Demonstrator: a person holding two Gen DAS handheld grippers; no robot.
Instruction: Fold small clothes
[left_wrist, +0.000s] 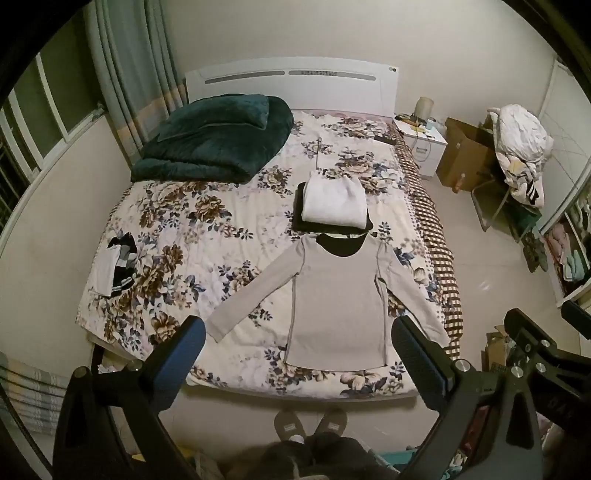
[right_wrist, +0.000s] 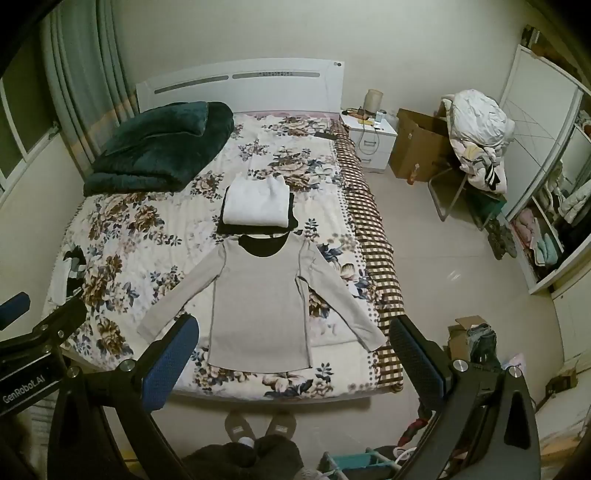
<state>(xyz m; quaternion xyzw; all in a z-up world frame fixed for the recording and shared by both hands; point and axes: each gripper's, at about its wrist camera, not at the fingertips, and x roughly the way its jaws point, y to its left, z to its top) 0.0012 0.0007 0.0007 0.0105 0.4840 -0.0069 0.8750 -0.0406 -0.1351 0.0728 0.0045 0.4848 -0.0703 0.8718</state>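
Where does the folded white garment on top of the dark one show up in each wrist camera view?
Left wrist view: the folded white garment sits just right of centre, on a dark folded piece, directly beyond the collar of the spread grey long-sleeved top.
Right wrist view: the folded white garment sits left of centre, again just beyond the grey top's collar.
Shared landmark: the dark green folded blanket by the headboard.
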